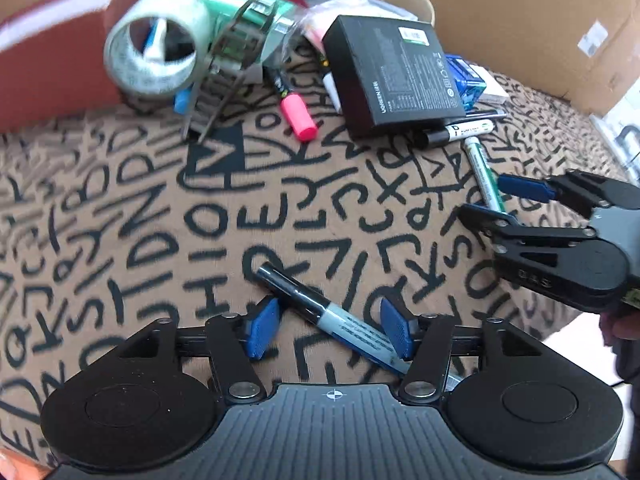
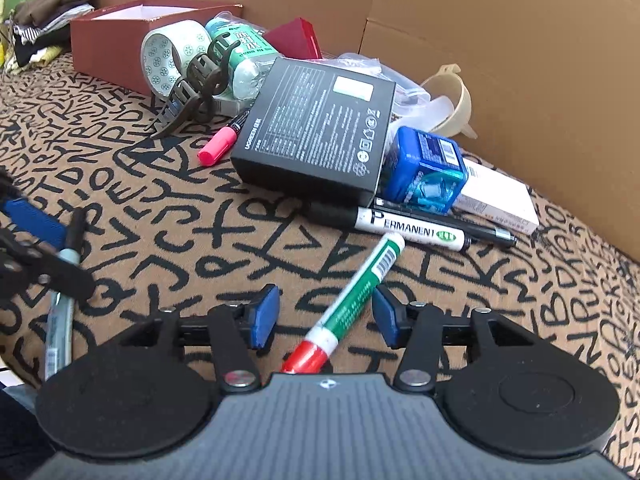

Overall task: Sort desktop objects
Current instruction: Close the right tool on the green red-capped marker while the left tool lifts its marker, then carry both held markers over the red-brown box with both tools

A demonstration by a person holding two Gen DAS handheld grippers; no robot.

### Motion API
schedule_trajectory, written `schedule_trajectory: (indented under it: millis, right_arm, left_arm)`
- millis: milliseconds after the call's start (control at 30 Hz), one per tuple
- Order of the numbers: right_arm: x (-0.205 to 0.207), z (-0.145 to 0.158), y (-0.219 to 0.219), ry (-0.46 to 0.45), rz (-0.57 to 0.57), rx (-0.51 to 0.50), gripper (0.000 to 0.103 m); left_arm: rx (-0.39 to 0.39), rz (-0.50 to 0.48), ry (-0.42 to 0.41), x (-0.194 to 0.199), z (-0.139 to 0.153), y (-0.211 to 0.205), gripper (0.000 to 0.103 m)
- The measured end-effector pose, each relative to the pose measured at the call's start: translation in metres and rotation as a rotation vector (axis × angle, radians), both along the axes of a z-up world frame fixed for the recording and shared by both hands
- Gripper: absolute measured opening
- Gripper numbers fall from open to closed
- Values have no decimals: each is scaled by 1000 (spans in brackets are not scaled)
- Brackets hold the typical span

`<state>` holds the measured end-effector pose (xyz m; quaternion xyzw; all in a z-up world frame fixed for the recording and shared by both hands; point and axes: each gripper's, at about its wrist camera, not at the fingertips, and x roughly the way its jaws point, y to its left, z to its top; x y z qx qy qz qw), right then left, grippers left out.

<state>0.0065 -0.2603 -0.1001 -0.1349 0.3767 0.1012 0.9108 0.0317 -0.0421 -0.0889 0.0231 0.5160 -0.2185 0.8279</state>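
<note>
The left gripper (image 1: 330, 328) sits at the bottom centre of its own view with its blue fingers (image 1: 264, 326) spread wide apart. A grey and black marker (image 1: 332, 316) lies slanted on the lettered cloth (image 1: 120, 220) between them, touching neither pad clearly. In the right wrist view the same marker (image 2: 64, 280) shows at the left edge, under the left gripper's black linkage.

The right gripper (image 2: 326, 314) is at the bottom centre of its view, fingers open too. A green and white marker (image 2: 356, 288) with a red cap lies diagonally between the pads, its red end toward the camera. From the left wrist view the right gripper (image 1: 520, 200) enters from the right edge, over that green marker (image 1: 486, 176).

The remaining clutter is in the upper half of both views. A black box (image 2: 316, 128) lies at the centre, with a pink highlighter (image 2: 218, 146) just to its left and a white permanent marker (image 2: 412, 230) just below it. A blue plastic case (image 2: 426, 170) touches the box's right side. A roll of clear tape (image 2: 172, 56) stands at upper left, beside a red cardboard box (image 2: 108, 40), with a dark hair clip (image 2: 196, 84) leaning in front of it. A beige funnel (image 2: 452, 100) lies near the cardboard wall (image 2: 500, 40) at upper right.
</note>
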Motion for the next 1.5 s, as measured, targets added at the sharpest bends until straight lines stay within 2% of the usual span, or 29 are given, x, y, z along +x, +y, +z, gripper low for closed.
schedule_trajectory:
  millis: [33,67,100,200,233,367,533,567,600,633,900,967,1000,1033,1100,1200,1233,1267,1367,1400,1433,1500]
  right_arm:
    - [-1,0,-3,5,0,15,50]
    - [-2,0,-5,11,1,29,46]
    - [-2,1,-6,18,2,43,38]
    - [-5,2,-8,33,10,75,21]
    - [-6,3,-8,35,15,83,17]
    - [-11,7,-1,45,65,112,17]
    - [-4,5,12,59,102,144,18]
    - [-2,4,14,59,98,136,18]
    - [-1,3,16,60,95,127,18]
    - [-1,4,16,58,97,123,18]
    - [3,6,16,64,108,105,21]
    - [4,6,17,68,113,102,21]
    - [5,5,17,70,115,101,21]
    - [6,4,17,72,116,100,21]
    - [5,4,18,71,115,97,21]
    - [3,5,18,71,117,90,21]
    - [3,5,18,72,120,86,21]
    - [3,5,18,73,119,87,21]
    - [6,4,18,76,116,91,21]
    - [7,4,18,76,116,93,21]
    - [8,4,19,76,118,93,21]
    - [8,4,20,76,120,89,21]
  left_arm:
    - [14,3,-13,1,0,0,33]
    - [28,7,-27,3,0,-1,27]
    - [43,10,-40,4,0,-1,19]
    - [85,20,-80,9,0,-3,11]
    - [100,23,-93,10,0,-3,11]
    - [154,58,-133,22,-2,3,11]
    - [146,84,-114,45,-3,24,13]
    - [143,83,-108,47,-2,27,16]
    - [139,82,-100,48,-2,31,32]
    - [137,80,-95,46,-1,35,39]
    - [160,31,-73,21,-2,45,43]
    - [159,29,-72,21,-3,46,43]
    - [157,31,-71,22,-3,46,39]
    - [160,33,-72,23,-3,45,21]
    - [174,33,-75,23,-2,44,13]
    - [178,25,-61,20,0,44,16]
    - [174,19,-55,19,0,44,33]
    - [172,12,-53,18,0,44,37]
    - [185,-4,-71,17,-1,40,37]
    - [189,-6,-75,17,-1,39,32]
    - [191,-5,-75,17,-1,39,13]
    - [195,-3,-76,17,-1,39,11]
